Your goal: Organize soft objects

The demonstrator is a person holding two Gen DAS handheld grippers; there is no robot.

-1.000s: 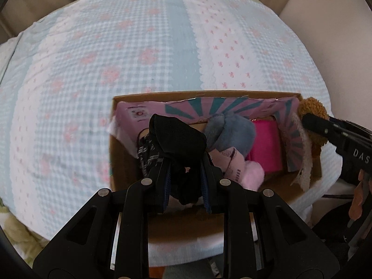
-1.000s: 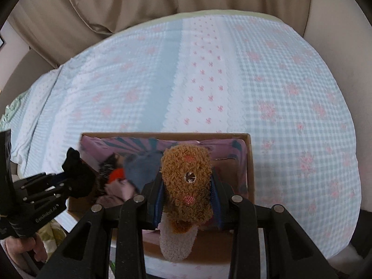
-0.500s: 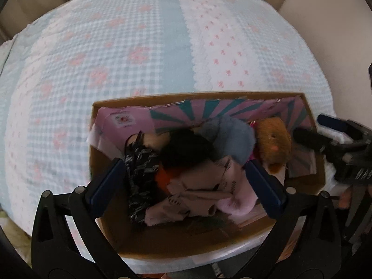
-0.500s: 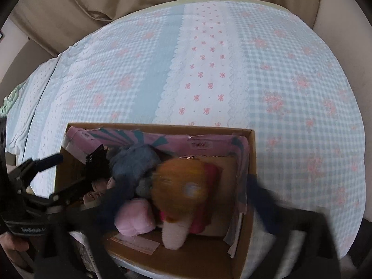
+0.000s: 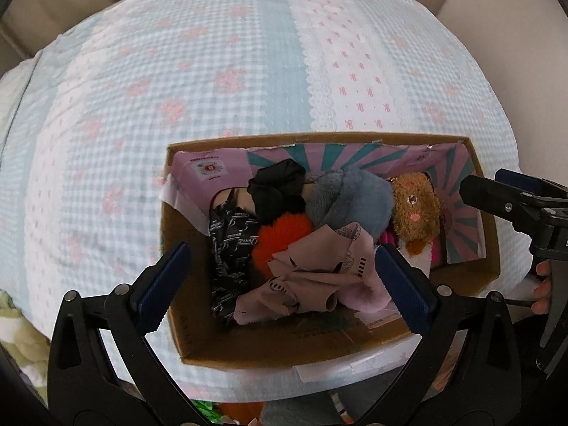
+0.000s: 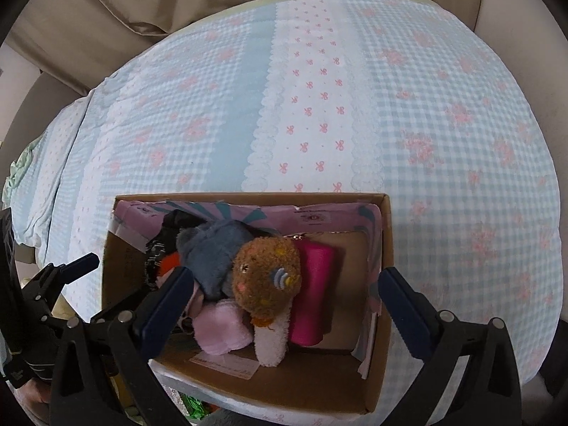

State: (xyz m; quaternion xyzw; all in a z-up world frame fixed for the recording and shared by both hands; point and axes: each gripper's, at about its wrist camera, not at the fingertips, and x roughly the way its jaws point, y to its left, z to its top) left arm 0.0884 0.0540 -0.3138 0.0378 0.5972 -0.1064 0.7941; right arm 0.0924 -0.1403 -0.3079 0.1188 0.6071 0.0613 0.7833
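A cardboard box (image 5: 248, 346) (image 6: 387, 255) sits at the near edge of the bed. Inside lie a black cloth (image 5: 278, 188), a grey plush (image 5: 351, 202) (image 6: 213, 252), an orange pom (image 5: 284, 245), a beige-pink garment (image 5: 312, 273), a patterned black cloth (image 5: 227, 248), a brown plush toy (image 5: 415, 209) (image 6: 266, 277), a pink fluffy piece (image 6: 220, 326) and a magenta roll (image 6: 314, 294). My left gripper (image 5: 280, 284) is open and empty above the box's left half. My right gripper (image 6: 284, 305) is open and empty above the brown plush.
The bed is covered by a light blue gingham sheet (image 5: 177, 71) (image 6: 443, 106) with pink flowers, stretching far beyond the box. Beige curtain (image 6: 213, 0) and wall lie behind. Green and orange items (image 5: 213, 408) show below the bed edge.
My left gripper opened and dropped the black cloth into the box. My right gripper opened and dropped the brown plush into the box. Both pulled back slightly.
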